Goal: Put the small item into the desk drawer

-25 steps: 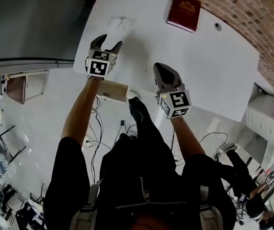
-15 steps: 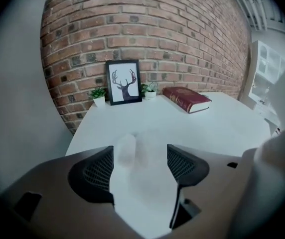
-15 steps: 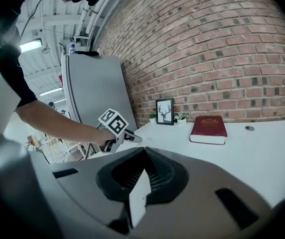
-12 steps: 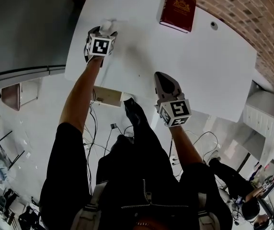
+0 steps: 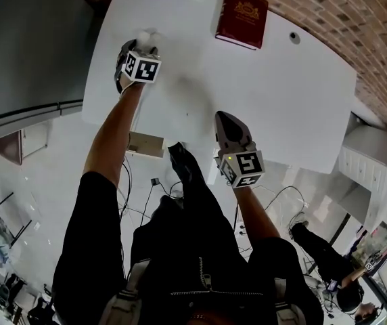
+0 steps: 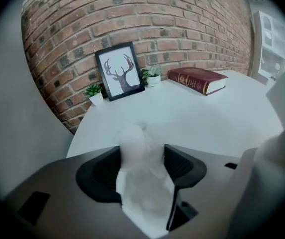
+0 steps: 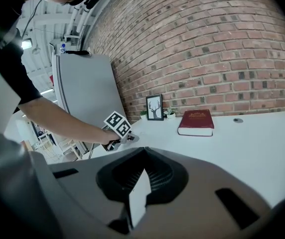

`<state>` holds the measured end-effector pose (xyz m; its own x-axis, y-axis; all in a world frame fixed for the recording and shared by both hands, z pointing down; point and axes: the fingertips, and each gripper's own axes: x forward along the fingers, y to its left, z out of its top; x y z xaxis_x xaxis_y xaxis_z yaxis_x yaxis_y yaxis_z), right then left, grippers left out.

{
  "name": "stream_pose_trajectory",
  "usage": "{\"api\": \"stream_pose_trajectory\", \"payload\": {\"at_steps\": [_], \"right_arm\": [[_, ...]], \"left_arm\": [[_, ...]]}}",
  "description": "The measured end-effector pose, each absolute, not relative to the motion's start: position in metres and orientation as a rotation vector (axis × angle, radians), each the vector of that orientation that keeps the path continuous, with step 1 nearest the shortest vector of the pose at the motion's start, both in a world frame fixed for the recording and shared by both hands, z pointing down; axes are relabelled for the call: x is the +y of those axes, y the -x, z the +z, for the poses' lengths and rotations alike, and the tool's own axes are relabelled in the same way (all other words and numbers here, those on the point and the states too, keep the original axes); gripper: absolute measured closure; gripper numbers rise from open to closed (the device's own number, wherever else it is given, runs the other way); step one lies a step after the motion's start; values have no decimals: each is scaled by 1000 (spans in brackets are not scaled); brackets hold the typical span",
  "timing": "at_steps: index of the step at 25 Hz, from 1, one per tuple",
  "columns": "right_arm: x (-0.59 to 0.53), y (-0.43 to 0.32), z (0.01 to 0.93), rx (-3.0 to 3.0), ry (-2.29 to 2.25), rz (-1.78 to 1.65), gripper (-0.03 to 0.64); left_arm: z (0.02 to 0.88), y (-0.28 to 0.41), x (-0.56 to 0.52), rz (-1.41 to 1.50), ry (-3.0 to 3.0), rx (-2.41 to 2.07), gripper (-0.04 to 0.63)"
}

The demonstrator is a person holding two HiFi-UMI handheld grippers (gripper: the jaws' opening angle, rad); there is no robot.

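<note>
On smooth white desk, left tool wide, just narrowing, astride crumpled tissue; right tool closed, empty.

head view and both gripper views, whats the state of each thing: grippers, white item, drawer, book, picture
left gripper: open, jaws have just been closing a little, white item between them
right gripper: shut, nothing held
white item: crumpled, on the desk
drawer: pulled out, open
red book: closed, lying flat
deer picture: standing upright
</note>
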<state>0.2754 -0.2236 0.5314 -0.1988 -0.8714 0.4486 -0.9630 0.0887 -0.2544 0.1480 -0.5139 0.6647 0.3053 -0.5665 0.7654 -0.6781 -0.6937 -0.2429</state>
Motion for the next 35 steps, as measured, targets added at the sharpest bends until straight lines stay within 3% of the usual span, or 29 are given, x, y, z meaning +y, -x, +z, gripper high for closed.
{"api": "stream_pose_trajectory", "payload": {"at_steps": [1,2,16,35], "right_arm": [[-223,-276,531,-2173,-1865,750,609],[-223,-277,531,-2172,-1870,753,611],[-223,-246,516,-2252,-1821,682,611],[-151,-144,431,-2448,-1727,434,611]], "left_arm": [[664,-148,-516,1368,-2441,-1188,368],[664,-147,-517,1385,-2448,-1200,416],[598,-123,-464,1010,-2643,-1086,431],[445,33,-284,582,-2636,-1258,431]]}}
